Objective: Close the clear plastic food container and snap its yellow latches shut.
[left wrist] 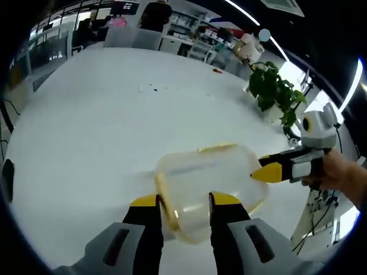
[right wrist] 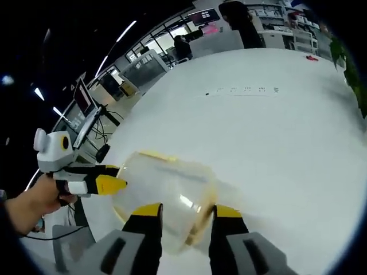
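Observation:
The clear plastic container [left wrist: 209, 180] with yellow edges lies on the white table [left wrist: 103, 114], slightly blurred. My left gripper [left wrist: 183, 200] is open, its yellow-tipped jaws set apart around the container's near end. My right gripper [left wrist: 269, 171], held by a hand [left wrist: 338, 172], comes in from the right and its tip touches the container's right end. In the right gripper view the container [right wrist: 166, 189] sits between the spread jaws of my open right gripper [right wrist: 186, 212]. There the left gripper [right wrist: 106, 184] reaches the container's left side.
A potted green plant [left wrist: 275, 89] stands at the table's far right edge. Chairs, desks and people [left wrist: 155, 14] are beyond the far end. Monitors and cables [right wrist: 86, 109] sit off the table's left side. The table surface [right wrist: 269, 132] is wide.

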`<state>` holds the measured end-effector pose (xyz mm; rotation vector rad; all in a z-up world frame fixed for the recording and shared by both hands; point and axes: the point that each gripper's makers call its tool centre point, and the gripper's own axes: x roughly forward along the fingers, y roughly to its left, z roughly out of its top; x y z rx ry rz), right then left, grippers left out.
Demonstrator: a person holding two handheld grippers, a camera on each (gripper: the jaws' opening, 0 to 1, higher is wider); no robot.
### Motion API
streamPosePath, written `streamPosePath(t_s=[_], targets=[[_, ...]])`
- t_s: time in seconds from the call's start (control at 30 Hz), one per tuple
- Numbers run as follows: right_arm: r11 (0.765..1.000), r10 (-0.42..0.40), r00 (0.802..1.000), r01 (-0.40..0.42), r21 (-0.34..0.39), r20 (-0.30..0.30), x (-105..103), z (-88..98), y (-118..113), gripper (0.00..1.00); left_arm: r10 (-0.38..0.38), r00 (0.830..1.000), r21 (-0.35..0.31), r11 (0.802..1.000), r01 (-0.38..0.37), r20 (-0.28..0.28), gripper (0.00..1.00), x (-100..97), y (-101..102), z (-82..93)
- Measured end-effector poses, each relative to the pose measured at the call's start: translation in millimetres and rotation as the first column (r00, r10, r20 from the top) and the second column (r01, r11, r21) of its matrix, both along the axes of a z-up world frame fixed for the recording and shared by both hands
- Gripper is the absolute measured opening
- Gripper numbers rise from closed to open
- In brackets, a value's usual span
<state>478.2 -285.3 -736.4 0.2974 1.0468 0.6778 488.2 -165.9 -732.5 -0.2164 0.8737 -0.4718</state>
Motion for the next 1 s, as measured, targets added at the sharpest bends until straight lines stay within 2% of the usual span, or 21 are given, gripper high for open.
streamPosePath(t_s=[0.03,0.07,0.27,0.4,0.47,0.57,0.63,0.77,1.0], targets=[[0.999,0.025,0.997,-0.023,-0.037,0.072,7.2,-3.5,-5.4,0.27,0.006,1.0,0.006,1.0,-0.006,-0.021,0.29,-2.3,0.9,-0.5],[1.0,0.002,0.999,-0.001,-0.029,0.044,2.4,-3.4,-4.0,0.27,0.011,1.0,0.005,1.0,-0.011,-0.027,0.29,-1.6,1.2,-0.2],[1.0,-0.008,0.998,0.009,-0.027,0.06,0.7,-2.7,-4.6,0.28,0.003,0.999,0.016,1.0,-0.002,-0.047,0.29,-1.7,1.8,-2.2],[0.999,-0.006,0.999,0.008,-0.031,0.054,2.3,-2.5,-5.8,0.3,-0.017,1.0,0.023,1.0,0.017,0.007,0.3,0.0,2.5,-0.7],[1.0,-0.008,0.999,0.009,-0.029,0.053,1.6,-2.1,-6.5,0.31,-0.005,1.0,0.001,1.0,0.005,-0.002,0.31,-0.1,3.3,-2.0],[0.999,-0.021,0.998,0.023,-0.031,0.059,2.3,-1.9,-5.3,0.32,-0.017,1.0,0.007,1.0,0.017,0.011,0.32,2.0,3.2,-0.4],[0.999,-0.002,0.997,0.005,-0.037,0.072,1.9,-2.2,-3.4,0.35,-0.043,0.999,0.025,0.999,0.043,0.026,0.33,2.9,2.6,0.6],[0.998,0.033,0.996,-0.029,-0.054,0.084,0.1,-2.6,-0.9,0.37,-0.043,0.999,0.016,0.999,0.043,0.012,0.33,3.3,4.2,0.1],[0.996,0.063,0.996,-0.058,-0.073,0.07,-1.7,-2.3,-0.9,0.38,-0.072,0.997,0.032,0.997,0.071,0.015,0.33,3.2,4.0,0.9]])
